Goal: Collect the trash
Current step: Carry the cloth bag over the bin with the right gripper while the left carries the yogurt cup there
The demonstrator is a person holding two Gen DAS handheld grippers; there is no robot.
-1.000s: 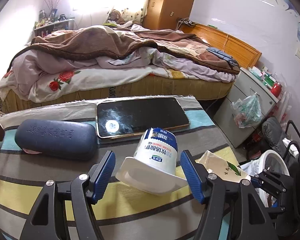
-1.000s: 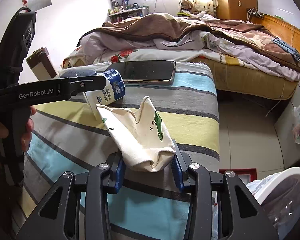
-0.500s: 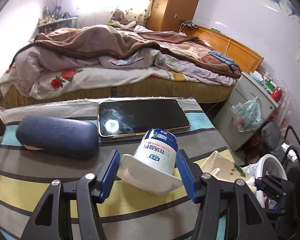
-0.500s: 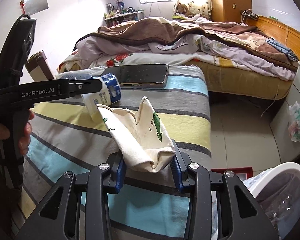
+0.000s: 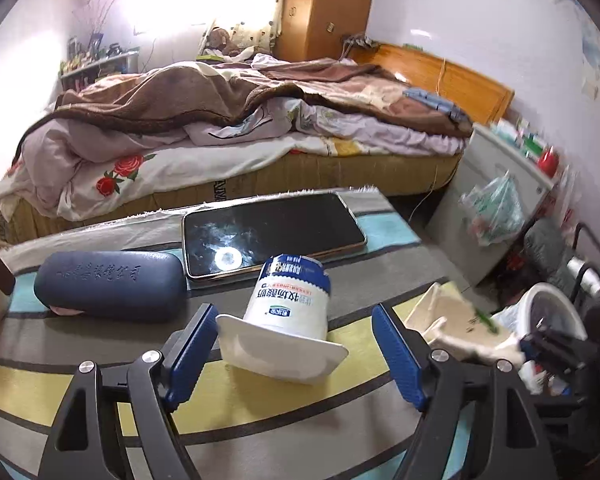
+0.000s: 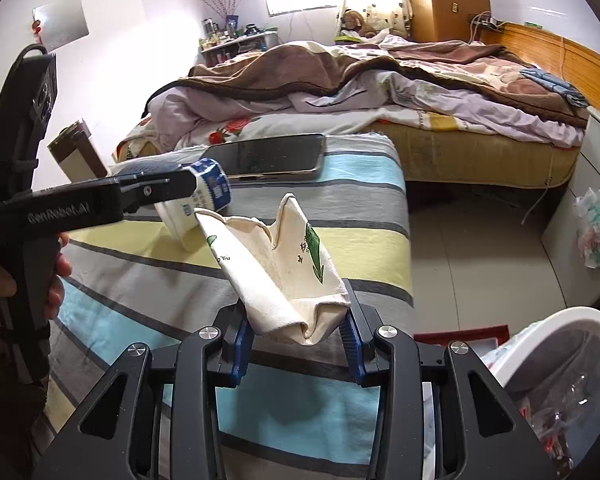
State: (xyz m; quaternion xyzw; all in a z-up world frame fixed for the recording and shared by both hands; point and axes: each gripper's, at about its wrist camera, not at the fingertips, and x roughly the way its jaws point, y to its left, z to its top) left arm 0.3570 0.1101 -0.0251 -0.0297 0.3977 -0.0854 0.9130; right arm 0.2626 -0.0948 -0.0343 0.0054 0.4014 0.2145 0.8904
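Observation:
A white and blue yogurt cup (image 5: 288,312) lies tipped on the striped tablecloth (image 5: 260,412), its rim toward me. My left gripper (image 5: 296,354) is open, its blue fingers either side of the cup's rim, not touching it. My right gripper (image 6: 298,342) is shut on a crumpled cream paper cup (image 6: 284,272) with a green print, held above the table's right edge. That cup also shows in the left wrist view (image 5: 456,320). A white trash bin (image 6: 556,372) with a clear liner stands on the floor at lower right.
A black phone (image 5: 268,232) and a dark blue glasses case (image 5: 108,286) lie at the table's far side. A brown and white box (image 6: 78,156) stands at the far left. A bed (image 6: 380,92) lies beyond, a nightstand with a hanging plastic bag (image 5: 496,208) to the right.
My left gripper closed in around the yogurt cup, then opened wider again. My right gripper lifted the crumpled paper cup and moved it right, toward the bin.

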